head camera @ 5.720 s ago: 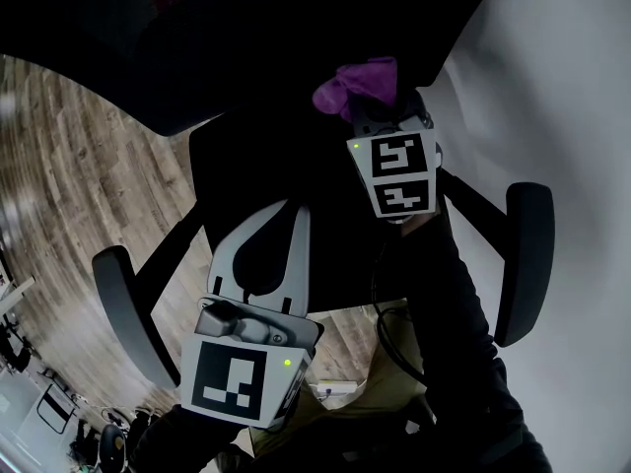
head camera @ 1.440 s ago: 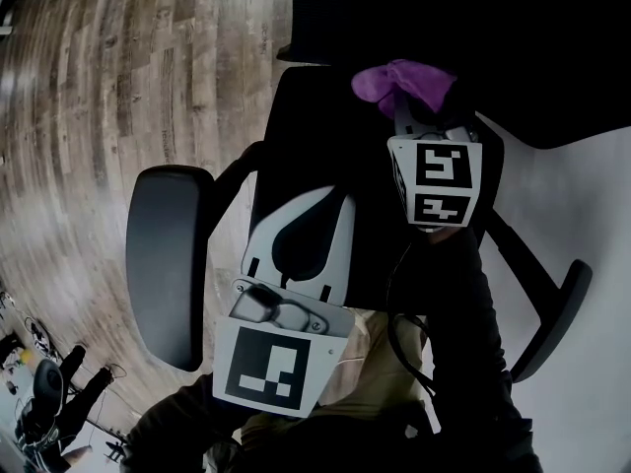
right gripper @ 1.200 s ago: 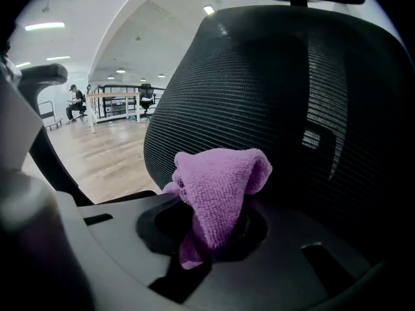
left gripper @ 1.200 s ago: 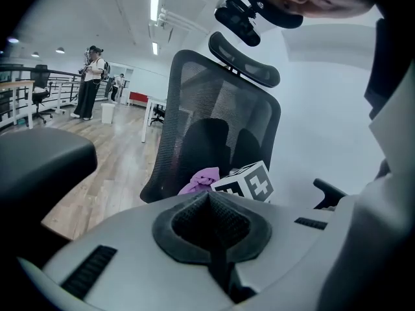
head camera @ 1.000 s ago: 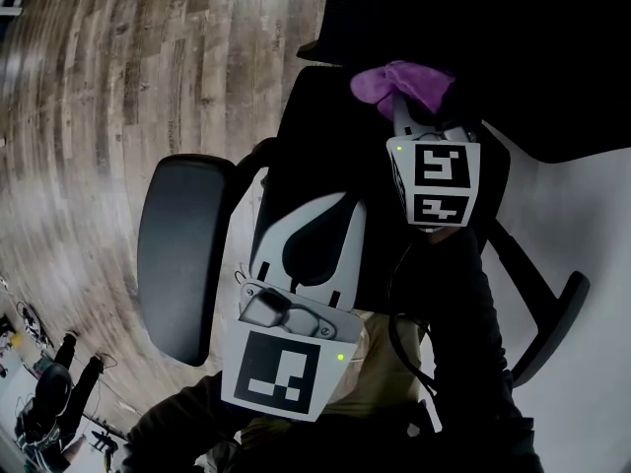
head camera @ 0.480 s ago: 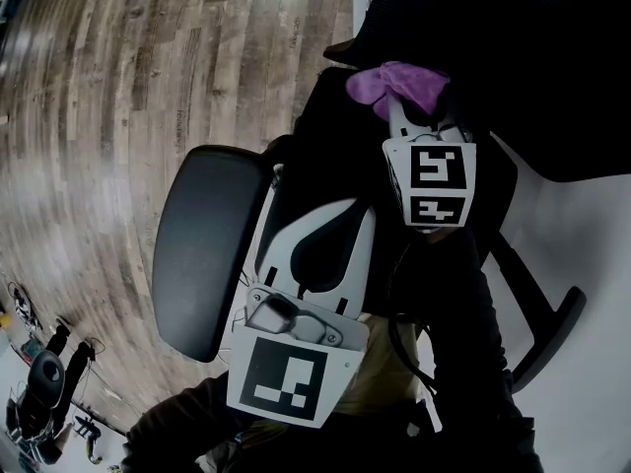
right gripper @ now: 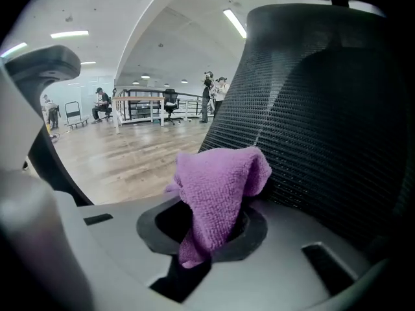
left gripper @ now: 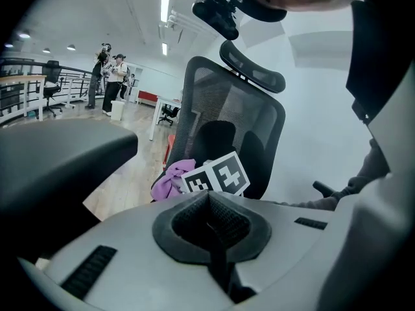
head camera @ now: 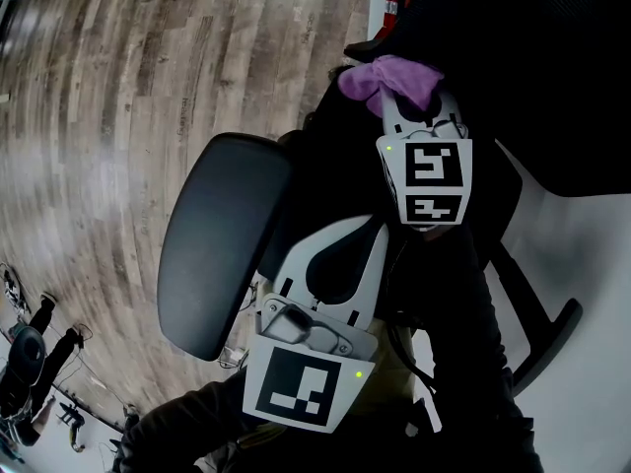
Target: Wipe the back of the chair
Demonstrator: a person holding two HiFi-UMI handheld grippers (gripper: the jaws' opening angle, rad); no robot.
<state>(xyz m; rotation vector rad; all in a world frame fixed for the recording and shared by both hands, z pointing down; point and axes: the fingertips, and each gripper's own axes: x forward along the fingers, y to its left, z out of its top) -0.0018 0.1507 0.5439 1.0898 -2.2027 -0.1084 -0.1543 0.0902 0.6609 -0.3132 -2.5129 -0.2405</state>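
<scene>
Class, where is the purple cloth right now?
The cloth is held in the right gripper, upper centre of the head view, right beside the chair back.

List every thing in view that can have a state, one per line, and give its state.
right gripper, fingers shut on the purple cloth
left gripper, fingers shut, holding nothing
purple cloth, bunched, pinched at its lower end, right beside the chair back; contact unclear
chair back, upright, black mesh

Purple cloth, blk mesh chair back, blk armrest, grey-brown wood-grain floor.
</scene>
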